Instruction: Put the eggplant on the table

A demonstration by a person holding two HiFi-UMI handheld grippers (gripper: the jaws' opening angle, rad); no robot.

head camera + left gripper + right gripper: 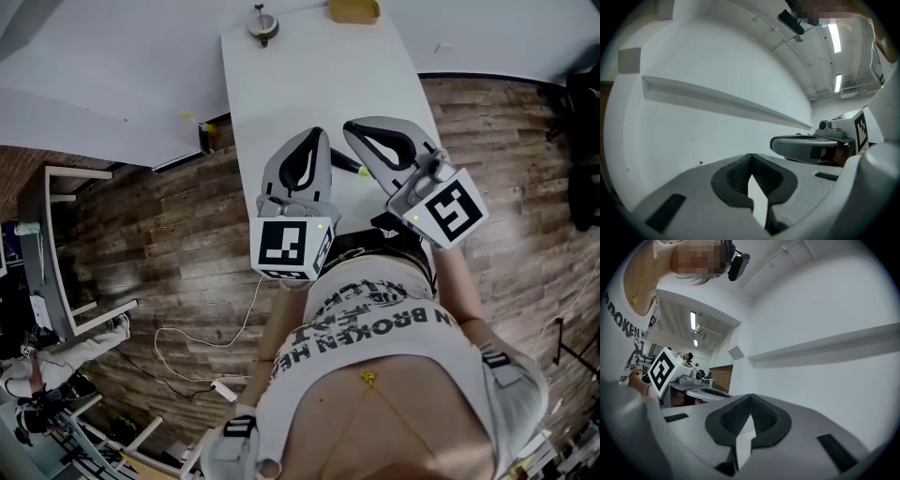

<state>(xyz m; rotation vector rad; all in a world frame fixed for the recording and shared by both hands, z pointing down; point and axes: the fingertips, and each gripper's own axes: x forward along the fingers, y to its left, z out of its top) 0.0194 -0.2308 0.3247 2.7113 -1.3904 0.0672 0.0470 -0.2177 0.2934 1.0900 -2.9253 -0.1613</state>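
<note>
In the head view a dark, long thing with a green end, which looks like the eggplant (pixel 346 164), lies on the white table (pixel 309 75) between my two grippers and is partly hidden by them. My left gripper (pixel 320 133) is held level above the table's near end, with its jaws shut and nothing in them. My right gripper (pixel 352 128) is beside it, also shut and holding nothing. In the left gripper view (pixel 751 155) and the right gripper view (pixel 750 395) the jaw tips meet against a white wall. Neither gripper view shows the eggplant.
At the table's far end stand a small round metal thing (pixel 263 23) and a yellow container (pixel 354 9). A small yellow-green item (pixel 208 127) sits off the table's left edge. Wooden floor surrounds the table, with a white cable (pixel 202 347) at the left.
</note>
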